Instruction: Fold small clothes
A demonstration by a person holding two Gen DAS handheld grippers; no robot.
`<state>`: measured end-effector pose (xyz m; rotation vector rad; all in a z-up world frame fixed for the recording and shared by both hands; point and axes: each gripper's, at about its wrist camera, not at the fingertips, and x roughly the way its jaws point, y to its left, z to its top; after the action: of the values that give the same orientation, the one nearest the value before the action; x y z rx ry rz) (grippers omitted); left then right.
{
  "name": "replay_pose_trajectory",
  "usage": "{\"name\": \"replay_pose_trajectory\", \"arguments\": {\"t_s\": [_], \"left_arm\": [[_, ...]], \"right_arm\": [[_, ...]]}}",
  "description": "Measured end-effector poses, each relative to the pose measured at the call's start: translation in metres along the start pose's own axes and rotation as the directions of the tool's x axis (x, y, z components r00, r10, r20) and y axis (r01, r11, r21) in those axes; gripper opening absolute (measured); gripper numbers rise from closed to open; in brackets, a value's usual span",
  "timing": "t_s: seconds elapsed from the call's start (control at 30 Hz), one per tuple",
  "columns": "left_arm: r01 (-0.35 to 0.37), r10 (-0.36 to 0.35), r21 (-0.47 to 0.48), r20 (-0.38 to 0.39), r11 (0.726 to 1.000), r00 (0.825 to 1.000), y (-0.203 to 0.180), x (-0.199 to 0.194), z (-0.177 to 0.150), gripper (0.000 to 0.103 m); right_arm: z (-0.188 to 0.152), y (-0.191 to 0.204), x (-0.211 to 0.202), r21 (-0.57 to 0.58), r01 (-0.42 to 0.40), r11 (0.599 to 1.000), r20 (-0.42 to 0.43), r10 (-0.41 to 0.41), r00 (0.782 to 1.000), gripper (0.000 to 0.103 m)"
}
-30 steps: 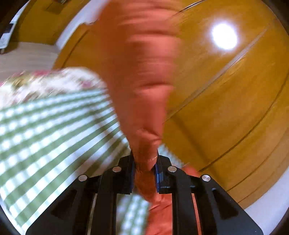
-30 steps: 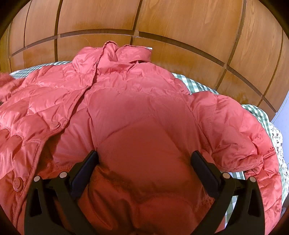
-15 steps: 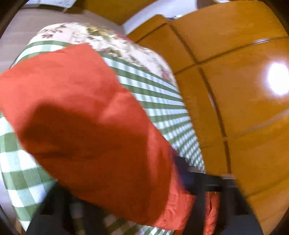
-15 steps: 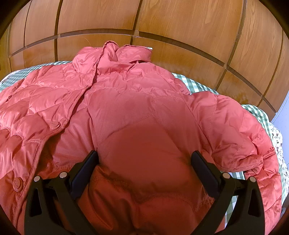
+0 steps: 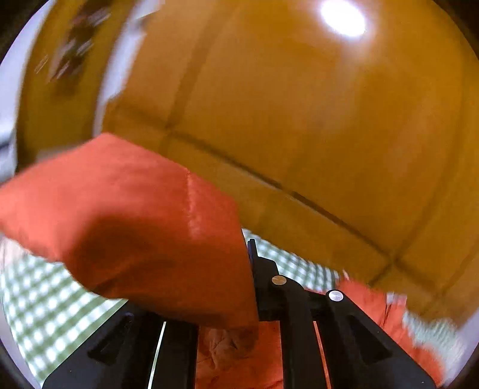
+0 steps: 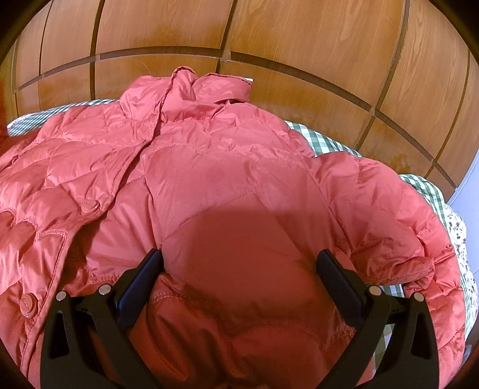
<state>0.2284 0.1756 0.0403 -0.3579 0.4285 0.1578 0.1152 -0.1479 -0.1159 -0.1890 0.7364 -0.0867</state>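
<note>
A coral-red quilted puffer jacket (image 6: 227, 185) lies spread front-up on a green checked cloth (image 6: 317, 140), collar toward the wooden wall. My right gripper (image 6: 239, 269) is open, its fingers wide apart and resting on the jacket's lower front. My left gripper (image 5: 236, 302) is shut on a sleeve (image 5: 125, 233) of the jacket and holds it lifted above the cloth. The sleeve drapes to the left over the left finger and hides it. The left wrist view is blurred by motion.
A wooden panelled wall (image 6: 299, 45) stands close behind the bed. A floral sheet (image 6: 458, 236) shows at the right edge beneath the checked cloth (image 5: 45, 305). A bright light reflection (image 5: 342, 18) shines on the wood.
My left gripper has swung round with the sleeve in it, now facing the wooden wall; the sleeve flopped from upright to draped leftward. The right gripper and jacket body have not moved.
</note>
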Motion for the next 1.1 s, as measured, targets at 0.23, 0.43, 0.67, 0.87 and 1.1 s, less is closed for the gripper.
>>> {"name": "replay_pose_trajectory", "arguments": {"t_s": [0.23,0.43,0.67,0.87,1.1], "left_arm": [[0.139,-0.094,0.338,-0.147,0.931,0.985,-0.128,0.043,-0.055,0.009],[0.233,-0.073,0.526,-0.308,0.818,0.949,-0.192,0.079,-0.143,0.010],[0.344,-0.108,0.623,-0.385,0.702,0.916,-0.209,0.072,-0.203,0.091],[0.476,-0.288,0.597,-0.387,0.646,0.876,-0.208,0.031,-0.203,0.098],[0.455,-0.262,0.448,-0.428,0.770,0.865,-0.161,0.035,-0.207,0.098]], "right_arm": [[0.001,-0.005,0.007,0.028,-0.049,0.998,-0.031,0.050,0.998,0.101],[0.000,-0.006,0.005,0.041,-0.060,0.997,-0.027,0.061,0.998,0.101],[0.001,-0.007,0.004,0.048,-0.064,0.997,-0.024,0.066,0.998,0.101],[0.002,-0.007,0.004,0.047,-0.063,0.997,-0.023,0.064,0.998,0.101],[0.003,-0.007,0.003,0.045,-0.064,0.997,-0.018,0.065,0.998,0.101]]}}
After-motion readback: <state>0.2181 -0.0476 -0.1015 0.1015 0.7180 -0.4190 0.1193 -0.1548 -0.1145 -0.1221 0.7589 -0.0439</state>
